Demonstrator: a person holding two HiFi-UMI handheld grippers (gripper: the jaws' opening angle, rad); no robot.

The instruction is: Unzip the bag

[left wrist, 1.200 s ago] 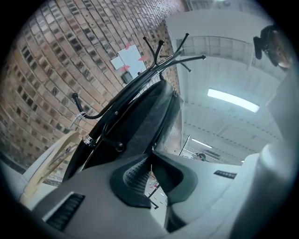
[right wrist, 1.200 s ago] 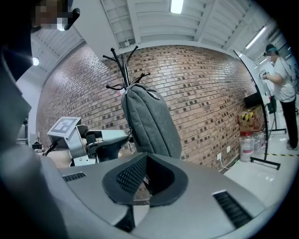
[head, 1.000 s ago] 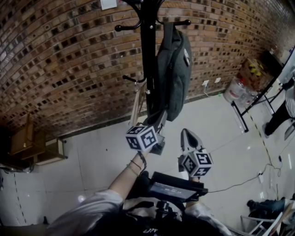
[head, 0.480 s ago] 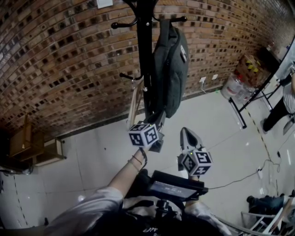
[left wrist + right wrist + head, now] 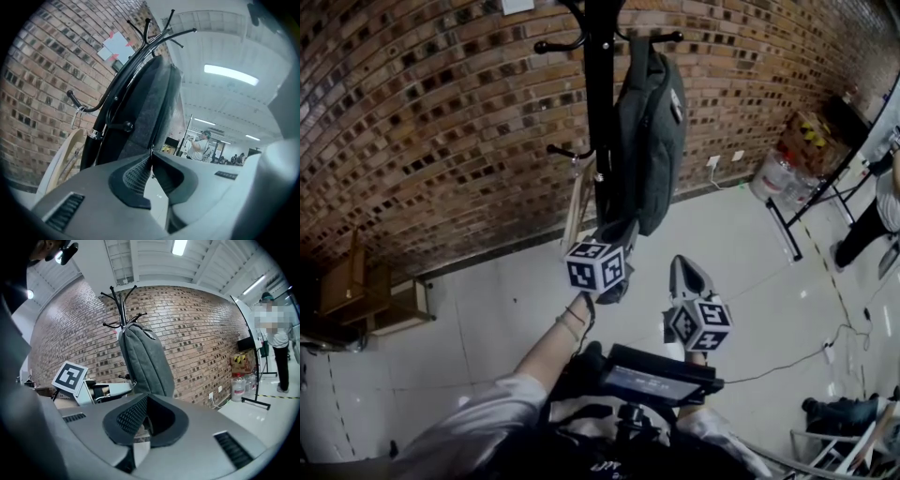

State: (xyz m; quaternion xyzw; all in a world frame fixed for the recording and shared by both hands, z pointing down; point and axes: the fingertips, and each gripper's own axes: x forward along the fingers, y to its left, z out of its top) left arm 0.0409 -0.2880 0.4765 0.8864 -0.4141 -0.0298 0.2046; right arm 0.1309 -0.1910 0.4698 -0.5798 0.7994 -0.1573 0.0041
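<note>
Both left gripper (image 5: 151, 152) and right gripper (image 5: 147, 397) are shown with fingers (image 5: 133, 176) pressed together; the left has been rolled closer, the bag (image 5: 150, 108) just beyond its fingertips, zip judged unopened.

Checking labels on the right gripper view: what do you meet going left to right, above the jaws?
marker cube → grey bag → water bottle → person
</note>
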